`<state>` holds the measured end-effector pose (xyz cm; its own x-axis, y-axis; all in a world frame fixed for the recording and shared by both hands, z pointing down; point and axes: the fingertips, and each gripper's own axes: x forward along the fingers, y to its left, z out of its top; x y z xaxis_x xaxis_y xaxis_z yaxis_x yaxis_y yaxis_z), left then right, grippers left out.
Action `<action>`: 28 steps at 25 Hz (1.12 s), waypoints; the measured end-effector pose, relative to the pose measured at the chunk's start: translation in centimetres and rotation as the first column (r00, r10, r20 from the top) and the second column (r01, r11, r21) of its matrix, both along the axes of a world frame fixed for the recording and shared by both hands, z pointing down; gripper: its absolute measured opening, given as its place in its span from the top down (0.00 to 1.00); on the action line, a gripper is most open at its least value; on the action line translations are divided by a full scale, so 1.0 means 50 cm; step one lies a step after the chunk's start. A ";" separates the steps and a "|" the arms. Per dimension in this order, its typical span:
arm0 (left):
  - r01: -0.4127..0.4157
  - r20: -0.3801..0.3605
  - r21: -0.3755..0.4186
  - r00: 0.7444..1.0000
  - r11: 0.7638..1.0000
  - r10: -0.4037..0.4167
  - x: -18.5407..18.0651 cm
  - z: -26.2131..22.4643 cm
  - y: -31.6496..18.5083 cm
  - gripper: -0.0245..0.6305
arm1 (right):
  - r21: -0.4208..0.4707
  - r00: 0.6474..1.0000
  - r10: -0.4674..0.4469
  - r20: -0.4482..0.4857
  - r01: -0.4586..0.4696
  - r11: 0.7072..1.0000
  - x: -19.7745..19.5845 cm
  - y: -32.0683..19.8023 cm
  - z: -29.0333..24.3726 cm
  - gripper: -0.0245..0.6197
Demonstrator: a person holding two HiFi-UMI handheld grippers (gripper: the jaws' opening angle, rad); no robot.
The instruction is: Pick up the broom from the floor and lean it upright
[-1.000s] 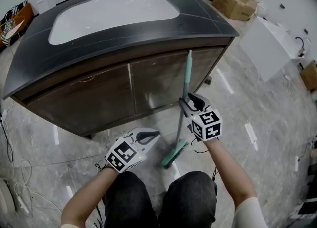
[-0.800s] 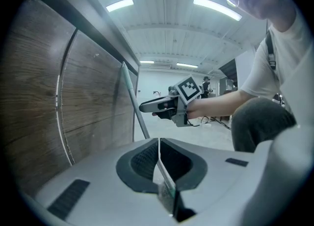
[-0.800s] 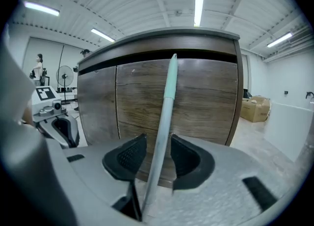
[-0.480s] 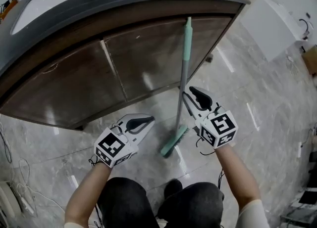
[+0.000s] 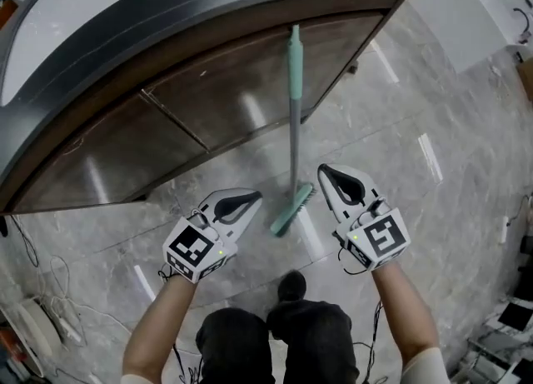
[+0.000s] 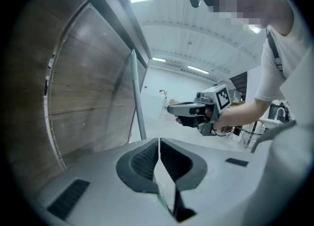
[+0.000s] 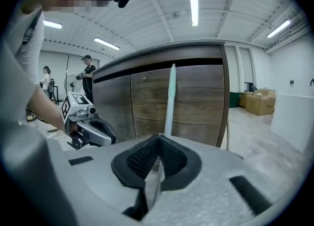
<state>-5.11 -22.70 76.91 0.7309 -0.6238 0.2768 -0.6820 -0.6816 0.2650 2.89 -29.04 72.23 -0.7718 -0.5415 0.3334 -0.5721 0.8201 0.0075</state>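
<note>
And the broom (image 5: 293, 116) is up! Its mint-green handle stands close to vertical. The tip rests against the wooden cabinet door (image 5: 208, 103) just under the dark top (image 5: 166, 16) that overhangs it, and the brush end is planted on the grey marble floor (image 5: 408, 174), a little out from the cabinet's foot. That slant looks like the whole trick: bristles braced on the floor, handle tipped into the door, so it stands with nothing holding it.

Now out to the tools. The left gripper (image 5: 243, 201) sits low, near the brush end on its left but apart from it. Its jaws are pressed together with nothing between them, and its own view shows the handle off to one side against the wood panel. The right gripper (image 5: 335, 177) is on the other side of the handle's lower end, also near and not touching. It too is closed and empty, and from its view the handle rises straight ahead, beyond the pads and clear of them.

So the lean looks done. With a gripper on each side, the person seems placed to catch a slip. The glossy floor is the worry: that brush end could slide outward and bring the handle down.
</note>
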 end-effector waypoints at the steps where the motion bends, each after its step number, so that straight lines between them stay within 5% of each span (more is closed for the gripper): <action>1: 0.012 0.006 -0.015 1.000 1.000 -0.012 -0.001 -0.022 0.010 0.95 | -0.031 1.000 0.005 -0.003 -0.005 0.999 0.010 0.015 -0.016 0.96; 12: 0.044 0.067 -0.159 0.997 0.986 -0.034 -0.019 -0.395 0.110 0.95 | -0.217 0.995 0.074 -0.061 -0.086 0.972 0.082 0.122 -0.371 0.96; 21: 0.027 0.086 -0.107 0.996 0.994 -0.018 -0.037 -0.781 0.170 0.95 | -0.231 0.985 0.152 -0.087 -0.168 0.958 0.073 0.218 -0.694 0.96; 28: -0.005 0.036 -0.117 0.999 0.993 0.009 -0.014 -1.041 0.352 0.95 | -0.236 0.972 0.230 -0.054 -0.237 0.942 0.058 0.382 -0.969 0.96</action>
<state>-5.79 -5.12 24.84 0.7230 -0.5807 0.3742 -0.6883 -0.6522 0.3177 5.80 -9.94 23.78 -0.6229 -0.6073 0.4932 -0.7499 0.6430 -0.1555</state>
